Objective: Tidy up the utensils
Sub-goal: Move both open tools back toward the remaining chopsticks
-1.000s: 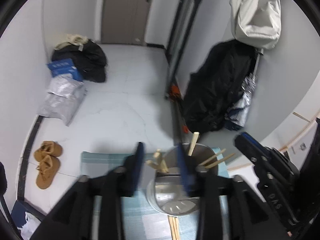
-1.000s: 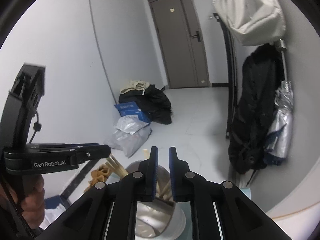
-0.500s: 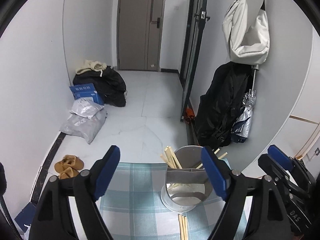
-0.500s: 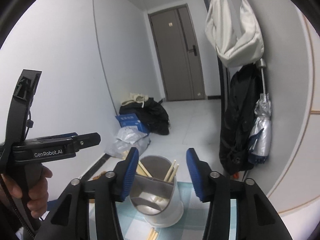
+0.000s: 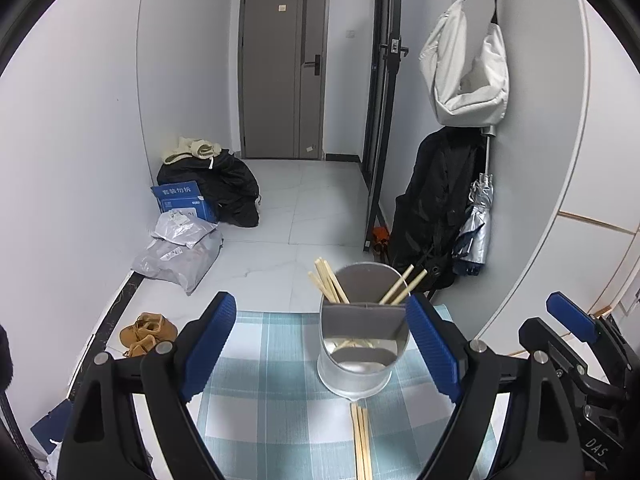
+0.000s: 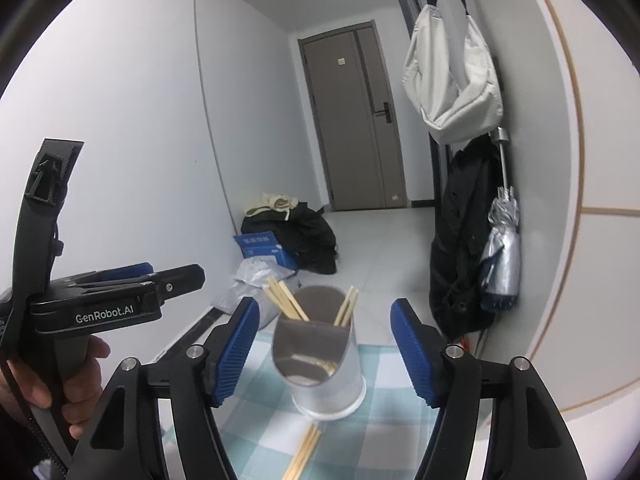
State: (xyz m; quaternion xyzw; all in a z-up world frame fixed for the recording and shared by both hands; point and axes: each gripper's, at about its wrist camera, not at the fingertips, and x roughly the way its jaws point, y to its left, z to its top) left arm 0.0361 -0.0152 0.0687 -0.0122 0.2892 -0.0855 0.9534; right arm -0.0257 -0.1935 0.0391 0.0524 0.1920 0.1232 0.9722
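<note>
A metal utensil holder [image 5: 360, 344] stands upright on a blue checked cloth [image 5: 276, 396]; it also shows in the right wrist view [image 6: 324, 364]. Several wooden chopsticks [image 5: 330, 286] stand in its back compartments. More chopsticks [image 5: 361, 440] lie flat on the cloth in front of it, also seen in the right wrist view [image 6: 304, 454]. My left gripper [image 5: 320, 344] is open and empty, held back from the holder. My right gripper [image 6: 326, 350] is open and empty, its fingers either side of the holder but nearer the camera.
Beyond the table edge is a tiled floor with brown shoes [image 5: 146, 332], grey parcels [image 5: 180, 248], a blue box [image 5: 182, 200] and dark bags. A black coat [image 5: 436, 216] and a folded umbrella [image 5: 474, 228] hang on the right wall.
Both grippers have opened wide and drawn back and up from the holder. The chopsticks they held over it now stand in the holder.
</note>
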